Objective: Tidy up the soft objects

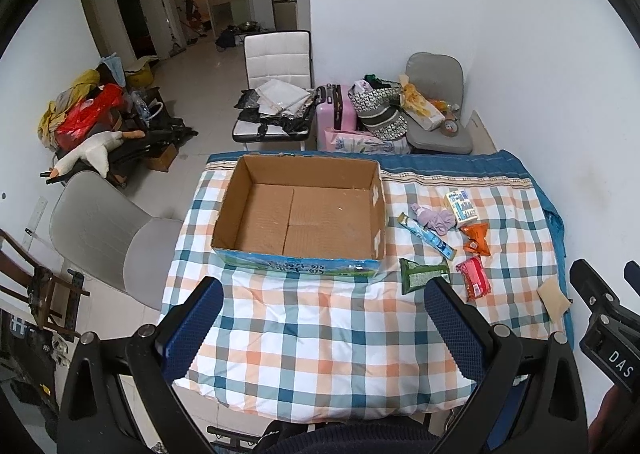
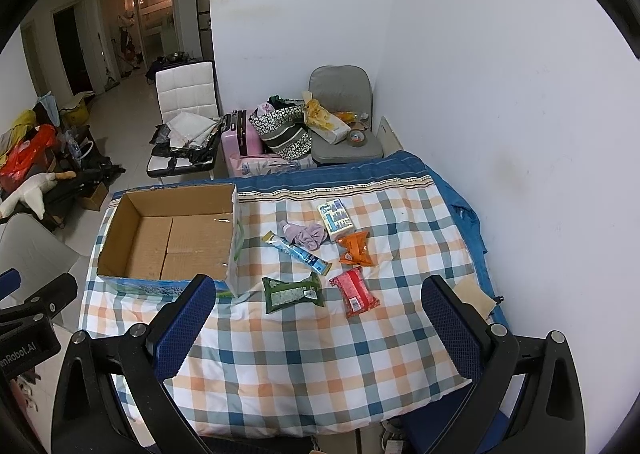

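An open, empty cardboard box (image 1: 298, 213) (image 2: 172, 234) sits on the checked cloth at the table's left. To its right lie a lilac cloth (image 1: 434, 218) (image 2: 304, 234), a blue stick pack (image 1: 428, 236) (image 2: 302, 254), a white-blue tissue pack (image 1: 462, 205) (image 2: 336, 218), an orange pack (image 1: 476, 240) (image 2: 356, 250), a green pack (image 1: 422, 274) (image 2: 291, 292) and a red pack (image 1: 474, 278) (image 2: 354, 292). My left gripper (image 1: 324, 330) is open and empty above the table's near edge. My right gripper (image 2: 320, 334) is open and empty, short of the packs.
A beige pad (image 1: 554, 300) (image 2: 476, 298) lies at the table's right edge by the white wall. A grey chair (image 1: 104, 238) stands left of the table. Behind it are a white chair (image 1: 276, 93), a pink suitcase (image 1: 336, 111) and bags.
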`<state>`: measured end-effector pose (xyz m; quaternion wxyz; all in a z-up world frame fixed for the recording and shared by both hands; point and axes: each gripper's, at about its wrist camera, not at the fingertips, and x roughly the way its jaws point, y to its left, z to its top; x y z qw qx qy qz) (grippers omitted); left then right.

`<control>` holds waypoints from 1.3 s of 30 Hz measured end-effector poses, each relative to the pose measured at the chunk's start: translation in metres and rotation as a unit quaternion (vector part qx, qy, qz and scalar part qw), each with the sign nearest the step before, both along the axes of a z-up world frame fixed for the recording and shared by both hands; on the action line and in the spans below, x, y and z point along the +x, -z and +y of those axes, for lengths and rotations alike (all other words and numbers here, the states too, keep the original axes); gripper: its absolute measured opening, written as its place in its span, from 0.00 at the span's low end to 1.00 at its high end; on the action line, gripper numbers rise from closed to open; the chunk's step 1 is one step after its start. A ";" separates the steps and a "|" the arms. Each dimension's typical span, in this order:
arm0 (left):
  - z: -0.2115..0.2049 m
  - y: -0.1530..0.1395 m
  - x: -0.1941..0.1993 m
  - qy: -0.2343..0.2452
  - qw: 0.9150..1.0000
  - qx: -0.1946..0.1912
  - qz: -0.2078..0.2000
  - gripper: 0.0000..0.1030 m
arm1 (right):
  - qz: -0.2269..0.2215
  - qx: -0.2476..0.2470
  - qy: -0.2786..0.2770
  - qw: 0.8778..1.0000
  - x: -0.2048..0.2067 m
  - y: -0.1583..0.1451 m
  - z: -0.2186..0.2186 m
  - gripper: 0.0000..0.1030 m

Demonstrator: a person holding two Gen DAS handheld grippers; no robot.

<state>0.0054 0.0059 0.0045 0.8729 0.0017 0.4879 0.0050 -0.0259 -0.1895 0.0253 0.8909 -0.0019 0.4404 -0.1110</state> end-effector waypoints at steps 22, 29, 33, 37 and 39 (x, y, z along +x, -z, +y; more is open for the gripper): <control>0.004 0.000 0.000 -0.004 1.000 0.000 -0.006 1.00 | -0.004 -0.001 -0.004 1.000 0.007 -0.006 0.000 1.00; 0.004 0.000 -0.001 -0.004 1.000 0.000 -0.007 1.00 | -0.007 -0.001 -0.007 1.000 0.009 -0.009 0.005 1.00; 0.004 -0.002 -0.002 -0.004 1.000 0.000 -0.009 1.00 | -0.008 0.000 -0.007 1.000 0.010 -0.010 0.005 1.00; 0.005 -0.001 -0.002 -0.004 1.000 0.001 -0.009 1.00 | -0.008 0.000 -0.007 1.000 0.008 -0.009 0.006 1.00; 0.005 -0.001 -0.002 -0.004 1.000 0.000 -0.009 1.00 | -0.008 -0.001 -0.007 1.000 0.007 -0.008 0.007 1.00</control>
